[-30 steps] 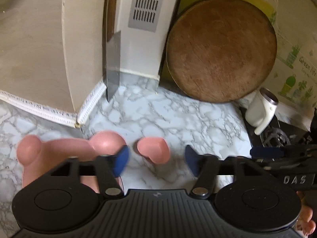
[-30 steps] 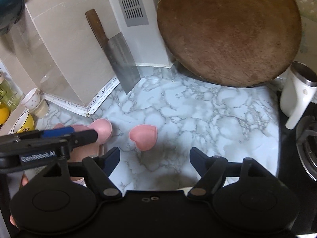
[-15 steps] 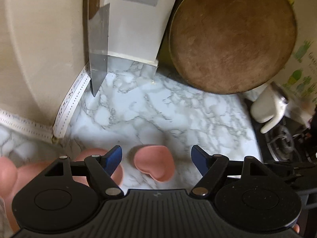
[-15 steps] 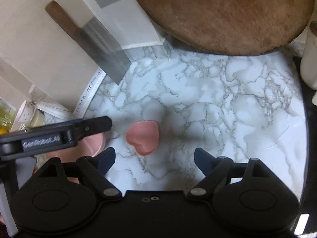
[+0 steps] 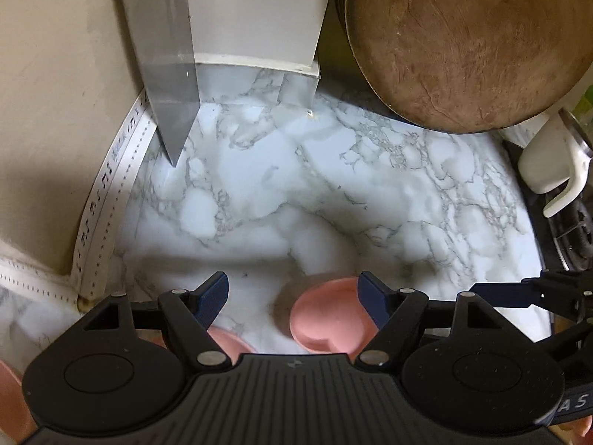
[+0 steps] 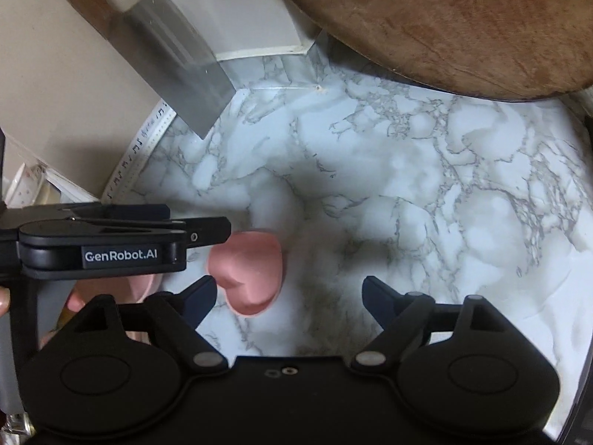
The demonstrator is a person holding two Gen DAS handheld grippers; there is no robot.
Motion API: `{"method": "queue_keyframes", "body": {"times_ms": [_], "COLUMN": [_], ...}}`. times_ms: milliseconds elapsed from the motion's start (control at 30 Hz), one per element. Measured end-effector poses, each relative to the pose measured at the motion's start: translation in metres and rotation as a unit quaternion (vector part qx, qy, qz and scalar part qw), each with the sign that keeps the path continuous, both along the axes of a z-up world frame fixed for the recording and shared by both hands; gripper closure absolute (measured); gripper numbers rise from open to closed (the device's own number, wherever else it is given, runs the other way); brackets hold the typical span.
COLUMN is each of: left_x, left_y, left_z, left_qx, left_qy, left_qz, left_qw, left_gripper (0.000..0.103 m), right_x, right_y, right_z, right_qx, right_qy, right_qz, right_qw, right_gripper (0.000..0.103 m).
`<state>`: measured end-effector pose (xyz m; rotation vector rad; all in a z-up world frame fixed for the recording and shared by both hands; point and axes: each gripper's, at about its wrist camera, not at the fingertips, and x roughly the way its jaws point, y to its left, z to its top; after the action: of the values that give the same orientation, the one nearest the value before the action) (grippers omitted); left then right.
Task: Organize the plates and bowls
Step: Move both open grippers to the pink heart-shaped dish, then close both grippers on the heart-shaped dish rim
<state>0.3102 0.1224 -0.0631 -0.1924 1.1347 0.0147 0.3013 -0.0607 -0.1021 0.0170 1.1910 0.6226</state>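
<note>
Both tongs, left (image 5: pixel 292 291) and right (image 6: pixel 289 293), spread wide, empty, above pink heart dish (image 6: pixel 247 274).

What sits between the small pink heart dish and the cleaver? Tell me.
Only bare marble countertop separates the heart dish from the cleaver; the right wrist view shows it best.

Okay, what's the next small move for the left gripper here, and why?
Probably shift the left gripper slightly right: its jaws are open, but the heart dish sits off-centre, close to the right finger, so centring comes before closing.
</note>
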Motion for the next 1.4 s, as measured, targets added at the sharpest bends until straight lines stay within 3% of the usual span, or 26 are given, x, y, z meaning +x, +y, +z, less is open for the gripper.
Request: {"method": "queue_keyframes", "body": {"times_ms": [233, 300, 433, 500, 700, 833, 1000, 1400], "left_x": [0.005, 0.007, 0.007, 0.007, 0.010, 0.011, 0.011, 0.005], "left_y": [-0.003, -0.002, -0.002, -0.004, -0.011, -0.014, -0.018, -0.025], "left_z": [-0.009, -0.013, -0.017, -0.017, -0.022, -0.023, -0.024, -0.015], "left_qx": [0.010, 0.006, -0.002, 0.005, 0.006, 0.013, 0.026, 0.017], "left_qy": [0.005, 0.009, 0.014, 0.018, 0.032, 0.039, 0.044, 0.038], "left_qz": [-0.002, 0.004, 0.003, -0.002, -0.016, -0.025, -0.037, -0.034], "left_qw": [0.9999, 0.9999, 0.9999, 0.9998, 0.9993, 0.9988, 0.9980, 0.9986], "left_gripper": [0.028, 0.041, 0.052, 0.065, 0.081, 0.086, 0.091, 0.094], "right_x": [0.009, 0.012, 0.014, 0.015, 0.015, 0.014, 0.013, 0.009], "right_y": [0.012, 0.015, 0.019, 0.021, 0.029, 0.032, 0.032, 0.015], "right_z": [-0.012, -0.016, -0.022, -0.023, -0.027, -0.028, -0.027, -0.014], "right_qx": [-0.010, -0.010, -0.011, -0.011, -0.015, -0.017, -0.021, -0.013], "right_qy": [0.004, 0.008, 0.014, 0.017, 0.023, 0.024, 0.019, 0.004], "right_qz": [0.021, 0.026, 0.031, 0.036, 0.053, 0.056, 0.053, 0.034], "right_qw": [1.000, 1.000, 0.999, 0.999, 0.998, 0.998, 0.998, 0.999], "right_gripper": [0.033, 0.039, 0.054, 0.063, 0.081, 0.094, 0.098, 0.100]}}
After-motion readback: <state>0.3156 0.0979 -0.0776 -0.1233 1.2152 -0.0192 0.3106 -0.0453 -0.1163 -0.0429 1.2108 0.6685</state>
